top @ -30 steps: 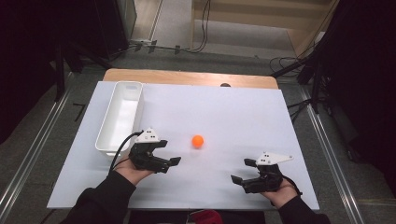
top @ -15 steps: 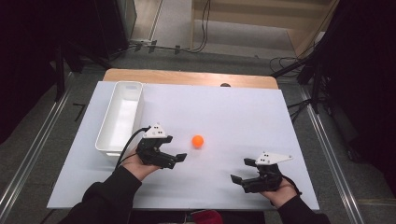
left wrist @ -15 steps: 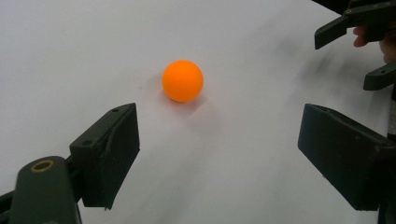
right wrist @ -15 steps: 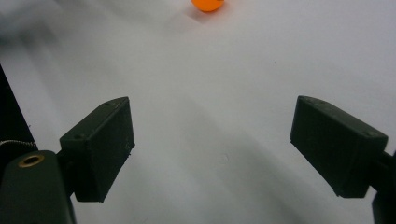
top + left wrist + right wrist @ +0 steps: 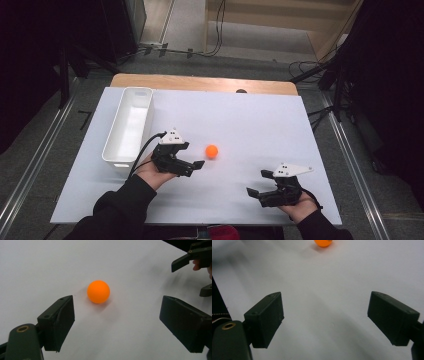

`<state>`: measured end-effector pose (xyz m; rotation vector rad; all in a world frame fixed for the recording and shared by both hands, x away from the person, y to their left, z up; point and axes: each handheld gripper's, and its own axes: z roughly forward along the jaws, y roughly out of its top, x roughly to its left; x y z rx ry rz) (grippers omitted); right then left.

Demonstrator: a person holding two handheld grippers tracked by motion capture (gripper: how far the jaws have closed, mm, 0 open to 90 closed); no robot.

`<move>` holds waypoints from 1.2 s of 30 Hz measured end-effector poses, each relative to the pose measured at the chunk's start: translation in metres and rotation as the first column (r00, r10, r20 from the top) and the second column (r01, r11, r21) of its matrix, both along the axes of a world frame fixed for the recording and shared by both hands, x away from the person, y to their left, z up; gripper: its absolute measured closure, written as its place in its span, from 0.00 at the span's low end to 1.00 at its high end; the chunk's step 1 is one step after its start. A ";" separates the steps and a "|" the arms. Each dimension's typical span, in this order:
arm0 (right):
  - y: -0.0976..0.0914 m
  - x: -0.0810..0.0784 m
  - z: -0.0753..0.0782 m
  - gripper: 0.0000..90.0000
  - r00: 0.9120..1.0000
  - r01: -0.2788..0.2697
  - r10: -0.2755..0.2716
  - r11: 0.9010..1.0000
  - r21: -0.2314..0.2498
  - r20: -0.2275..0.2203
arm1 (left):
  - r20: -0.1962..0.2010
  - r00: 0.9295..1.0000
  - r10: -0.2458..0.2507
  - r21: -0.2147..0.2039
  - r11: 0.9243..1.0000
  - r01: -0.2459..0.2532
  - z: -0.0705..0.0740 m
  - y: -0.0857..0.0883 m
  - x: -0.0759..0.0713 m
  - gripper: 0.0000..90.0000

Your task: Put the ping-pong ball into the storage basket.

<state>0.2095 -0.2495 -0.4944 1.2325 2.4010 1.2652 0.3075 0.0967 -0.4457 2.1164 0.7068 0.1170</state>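
Jaws spread on both grippers, nothing between them. High view: left gripper [image 5: 194, 166] sits just short of the orange ball [image 5: 212, 151], which lies on the white table [image 5: 250, 120] well right of the white bin [image 5: 127, 125]; its jaws have just been opening. Right gripper [image 5: 255, 191] rests low right, well apart. Left gripper view: ball ahead of the jaws, nearer the left one. Right gripper view: ball far off at top edge. Step looks like the approach; next, push forward to straddle the ball, then close.

White table [image 5: 250, 120]: orange ball [image 5: 212, 151], white bin [image 5: 128, 125] on it.
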 end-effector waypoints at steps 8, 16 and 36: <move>0.001 0.000 0.000 0.14 1.000 -0.002 0.002 1.000 0.005 -0.008 | 0.002 1.000 -0.004 -0.005 1.000 0.004 0.001 -0.009 0.008 0.15; 0.000 0.000 0.000 0.14 1.000 -0.005 0.005 1.000 0.000 -0.005 | -0.003 1.000 -0.015 -0.007 1.000 0.015 0.000 -0.017 0.018 0.15; -0.004 -0.002 0.000 0.13 1.000 0.013 -0.013 1.000 -0.005 -0.009 | 0.013 0.997 -0.072 -0.011 0.997 0.073 0.000 -0.045 0.036 0.00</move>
